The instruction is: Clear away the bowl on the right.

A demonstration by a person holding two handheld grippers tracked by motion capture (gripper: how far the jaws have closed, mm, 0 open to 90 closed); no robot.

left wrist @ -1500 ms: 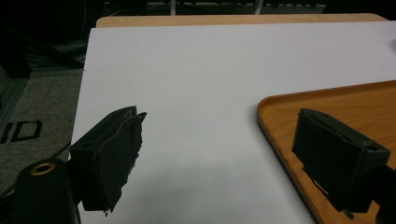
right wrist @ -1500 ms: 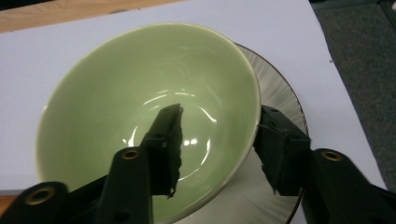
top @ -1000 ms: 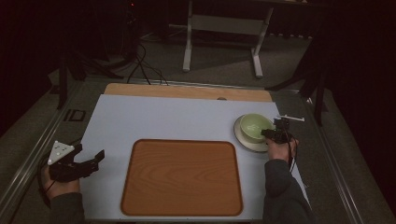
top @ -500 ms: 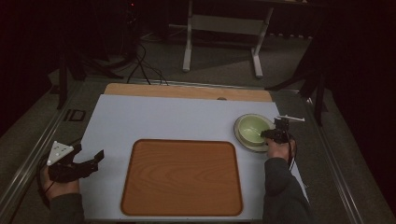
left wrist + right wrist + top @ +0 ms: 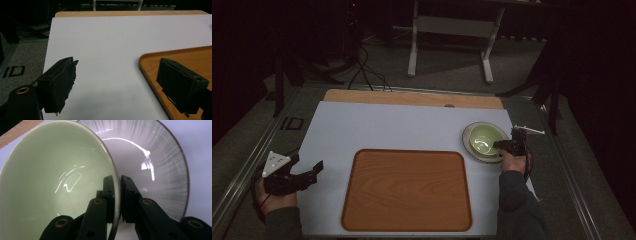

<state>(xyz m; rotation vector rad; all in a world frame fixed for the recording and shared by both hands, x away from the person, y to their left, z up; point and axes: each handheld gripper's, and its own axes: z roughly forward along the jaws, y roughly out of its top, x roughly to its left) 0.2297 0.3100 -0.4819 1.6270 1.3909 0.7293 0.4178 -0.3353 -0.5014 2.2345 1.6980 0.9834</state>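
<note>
Here the right tongs [image 5: 117,195] are clamped on the rim of the green bowl [image 5: 486,139], which sits in the striped plate [image 5: 470,145] at the worktop's [image 5: 387,130] right edge. The left tongs [image 5: 117,82] stand wide open, empty, beside the wooden tray [image 5: 407,190].

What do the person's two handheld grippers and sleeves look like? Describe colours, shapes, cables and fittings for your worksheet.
Both grippers are black. The left gripper carries a light grey three-cornered plate with small dark dots; its pads look frayed at the edges. The right gripper has slotted black arms with brass-coloured rivets, and a black cable trails from it. Both sleeves are dark grey.
</note>
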